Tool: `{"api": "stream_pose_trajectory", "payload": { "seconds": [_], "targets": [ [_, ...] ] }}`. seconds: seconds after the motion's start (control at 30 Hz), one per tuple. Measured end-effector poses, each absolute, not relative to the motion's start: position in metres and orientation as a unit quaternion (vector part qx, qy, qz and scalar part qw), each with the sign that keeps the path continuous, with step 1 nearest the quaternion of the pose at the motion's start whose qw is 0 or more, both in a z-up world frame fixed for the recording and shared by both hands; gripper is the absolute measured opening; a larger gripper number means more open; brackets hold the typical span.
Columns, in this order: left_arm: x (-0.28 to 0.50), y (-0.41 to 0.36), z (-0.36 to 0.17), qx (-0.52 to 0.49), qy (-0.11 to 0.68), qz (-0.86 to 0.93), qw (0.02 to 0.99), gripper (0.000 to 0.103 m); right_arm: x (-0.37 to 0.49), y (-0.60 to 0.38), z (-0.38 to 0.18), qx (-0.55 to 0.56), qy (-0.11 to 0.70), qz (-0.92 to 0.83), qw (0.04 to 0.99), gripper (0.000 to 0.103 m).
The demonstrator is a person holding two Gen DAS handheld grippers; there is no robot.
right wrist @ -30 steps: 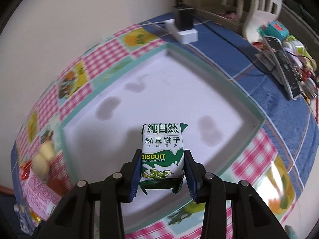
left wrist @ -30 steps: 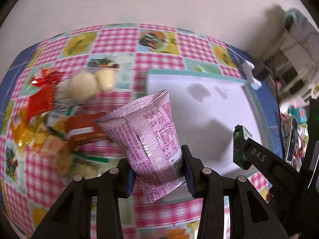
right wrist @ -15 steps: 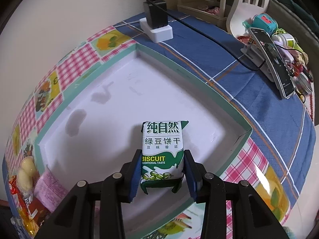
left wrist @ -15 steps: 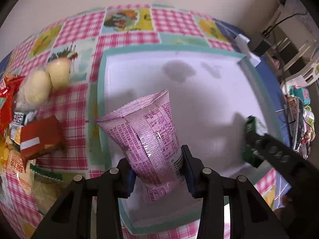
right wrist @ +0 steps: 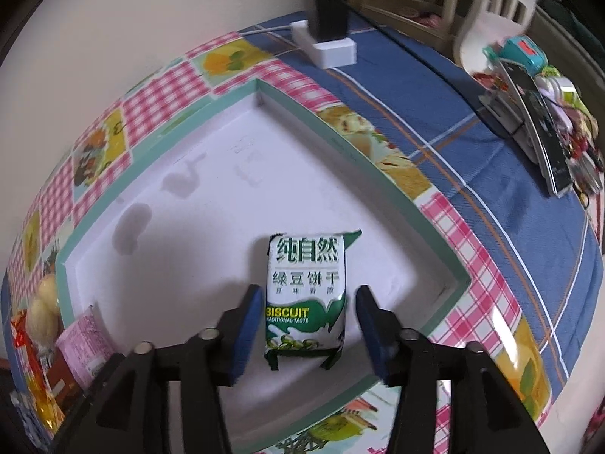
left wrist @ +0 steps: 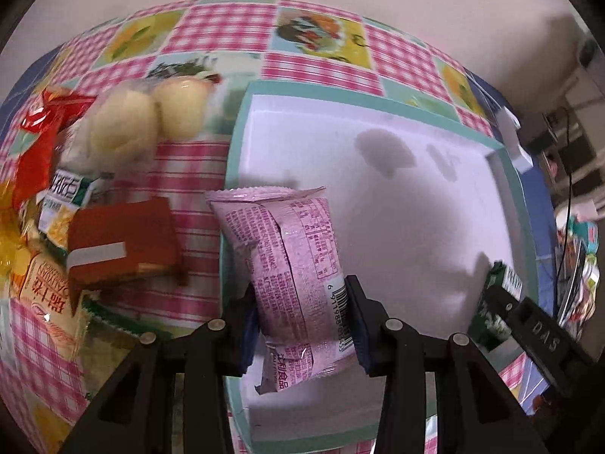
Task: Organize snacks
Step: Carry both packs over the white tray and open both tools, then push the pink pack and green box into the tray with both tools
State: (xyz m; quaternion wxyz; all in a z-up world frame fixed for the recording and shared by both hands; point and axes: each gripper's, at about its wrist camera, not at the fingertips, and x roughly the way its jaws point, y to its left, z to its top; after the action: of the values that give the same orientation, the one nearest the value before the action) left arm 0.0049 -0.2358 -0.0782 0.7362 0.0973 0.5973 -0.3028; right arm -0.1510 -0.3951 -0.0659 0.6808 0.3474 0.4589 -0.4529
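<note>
My left gripper (left wrist: 300, 321) is shut on a pink snack packet (left wrist: 291, 261) and holds it over the left edge of the white tray (left wrist: 416, 227) with the teal rim. My right gripper (right wrist: 308, 325) is open, its blue pads apart from the green-and-white biscuit pack (right wrist: 306, 295), which rests inside the tray (right wrist: 211, 196) near its front right corner. The pink packet also shows at the left of the right wrist view (right wrist: 85, 344). The right gripper and the biscuit pack show at the right of the left wrist view (left wrist: 503, 302).
A pile of snacks lies left of the tray: pale round buns (left wrist: 147, 121), a red-brown box (left wrist: 121, 246), red (left wrist: 38, 140) and yellow packets (left wrist: 41, 302). A white power strip with a black plug (right wrist: 329, 38) and a phone stand (right wrist: 537, 128) sit on the blue cloth.
My right gripper has opened and let go of the biscuit pack, which now rests in the tray. My left gripper, still holding the pink packet, has shifted back toward the tray's left edge.
</note>
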Motion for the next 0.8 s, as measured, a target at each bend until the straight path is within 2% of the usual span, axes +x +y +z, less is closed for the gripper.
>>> {"api": "stream_pose_trajectory", "payload": {
  "seconds": [0.07, 0.13, 0.2, 0.27, 0.3, 0.37, 0.4, 0.47, 0.53, 0.8],
  "targets": [
    [0.009, -0.232, -0.078, 0.087, 0.606, -0.299, 0.732, 0.051, -0.145, -0.391, -0.064, 0.334, 0.464, -0.447, 0.688, 0.069],
    [0.009, -0.23, -0.077, 0.075, 0.614, -0.302, 0.726, 0.064, -0.14, -0.387, -0.062, 0.322, 0.468, -0.443, 0.694, 0.079],
    [0.008, -0.23, -0.072, 0.077, 0.611, -0.305, 0.727, 0.067, -0.135, -0.384, -0.06, 0.311, 0.471, -0.439, 0.699, 0.085],
    [0.006, -0.232, -0.066, 0.086, 0.603, -0.303, 0.733, 0.076, -0.133, -0.381, -0.059, 0.303, 0.474, -0.436, 0.702, 0.086],
    [0.006, -0.23, -0.062, 0.087, 0.598, -0.301, 0.738, 0.084, -0.133, -0.38, -0.059, 0.3, 0.476, -0.436, 0.703, 0.089],
    [0.008, -0.226, -0.057, 0.077, 0.594, -0.299, 0.742, 0.084, -0.133, -0.377, -0.058, 0.297, 0.475, -0.436, 0.704, 0.096],
    [0.009, -0.225, -0.054, 0.073, 0.594, -0.299, 0.743, 0.085, -0.134, -0.376, -0.057, 0.297, 0.474, -0.436, 0.705, 0.103],
    [0.01, -0.22, -0.049, 0.067, 0.59, -0.299, 0.747, 0.088, -0.137, -0.374, -0.055, 0.298, 0.471, -0.435, 0.707, 0.103],
    [0.01, -0.215, -0.042, 0.075, 0.575, -0.285, 0.763, 0.097, -0.138, -0.372, -0.053, 0.298, 0.469, -0.434, 0.709, 0.103],
    [0.023, -0.19, -0.024, 0.058, 0.546, -0.239, 0.801, 0.097, -0.136, -0.351, -0.035, 0.287, 0.457, -0.421, 0.729, 0.103]
  ]
}}
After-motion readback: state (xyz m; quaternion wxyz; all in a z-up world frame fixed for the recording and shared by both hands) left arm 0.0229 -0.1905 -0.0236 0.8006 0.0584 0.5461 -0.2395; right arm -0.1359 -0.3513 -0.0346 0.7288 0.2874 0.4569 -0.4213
